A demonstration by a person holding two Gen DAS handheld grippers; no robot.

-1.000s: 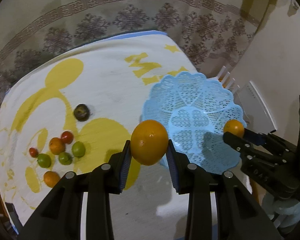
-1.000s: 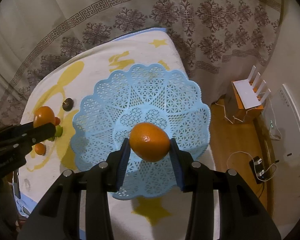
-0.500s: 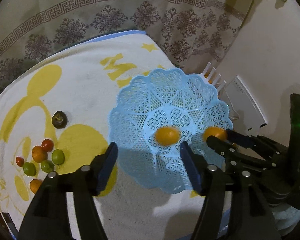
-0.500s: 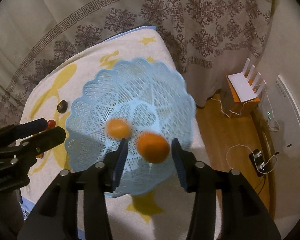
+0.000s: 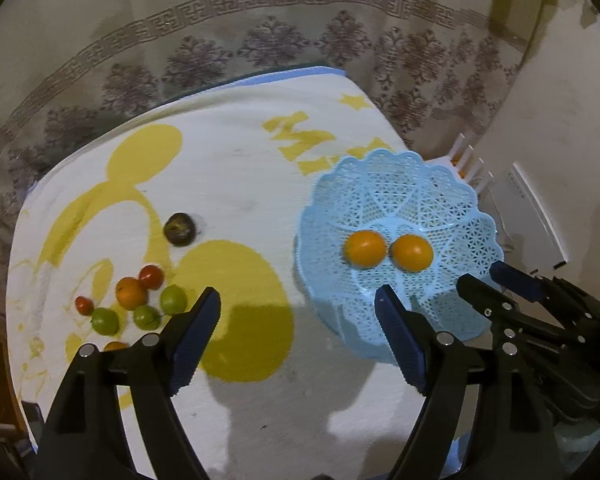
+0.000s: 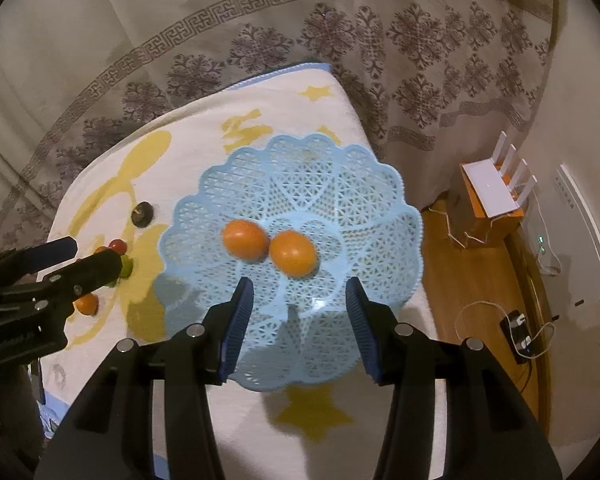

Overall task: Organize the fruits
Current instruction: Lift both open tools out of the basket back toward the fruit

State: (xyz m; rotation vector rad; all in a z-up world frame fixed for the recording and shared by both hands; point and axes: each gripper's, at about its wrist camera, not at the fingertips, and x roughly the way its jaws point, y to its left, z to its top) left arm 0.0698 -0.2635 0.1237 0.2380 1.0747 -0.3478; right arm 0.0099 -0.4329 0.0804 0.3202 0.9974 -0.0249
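The left gripper [image 5: 298, 316] has its jaws spreading apart with nothing between them, only the printed cloth [image 5: 220, 168] and the near rim of the blue basket [image 5: 440, 184] showing in the gap; the right gripper [image 6: 300, 312] stands with its jaws apart and empty too, poised above the basket's front edge. Just beyond both sets of jaws, two oranges [image 6: 268, 246] lie touching each other in the bottom of the basket. They look firm, round and smooth-skinned, so they would likely roll if nudged and sit best with the pads across their widest part. The smaller fruits waiting on the cloth, a cluster of green, red and orange ones [image 5: 136, 300] and a dark fruit [image 5: 179, 229] set a little apart, appear light; the red ones may be tomatoes, soft enough to bruise, and would probably want a gentle squeeze at the middle. The open-lattice basket seems thin and light, liable to shift if bumped. The left wrist view gives the whole cluster in the clear, fruit by fruit. From the right wrist the left gripper's fingers cover most of that cluster, but this view alone shows the wooden floor [image 6: 480, 280], a white router on an orange box [image 6: 490, 196] and a cabled plug beside the table.
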